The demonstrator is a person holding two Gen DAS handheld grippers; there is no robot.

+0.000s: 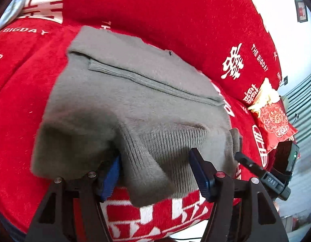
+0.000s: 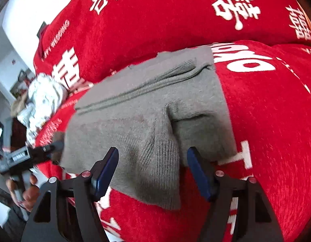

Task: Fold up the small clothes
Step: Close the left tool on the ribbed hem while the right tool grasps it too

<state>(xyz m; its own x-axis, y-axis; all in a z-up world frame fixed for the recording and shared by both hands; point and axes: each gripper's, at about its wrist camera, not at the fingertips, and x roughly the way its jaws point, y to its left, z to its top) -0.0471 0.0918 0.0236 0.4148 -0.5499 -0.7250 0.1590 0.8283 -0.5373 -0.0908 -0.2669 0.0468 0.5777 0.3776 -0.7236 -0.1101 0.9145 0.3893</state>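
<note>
1. A gray sweater (image 1: 123,92) lay folded on a red cover (image 1: 175,20) printed with white characters; the surface looked like a sofa seat with a back cushion behind it.
2. The left gripper (image 1: 155,171) sat at the near edge of the sweater, its jaws wide apart, with a ribbed cuff or hem hanging between the blue pads (image 1: 110,178). The left pad touched or slipped under the fabric edge, but nothing was pinched.
3. The right gripper (image 2: 152,171) was likewise at the near edge, jaws spread wide, a ribbed fold of the sweater (image 2: 147,109) drooping between them without being clamped.
4. In the left wrist view, the right gripper appeared at the sweater's right side (image 1: 256,167).
5. A red patterned pillow (image 1: 274,121) rested farther along the seat, well apart from the sweater.
6. A hand (image 2: 28,189) was visible at the lower left of the right wrist view.
</note>
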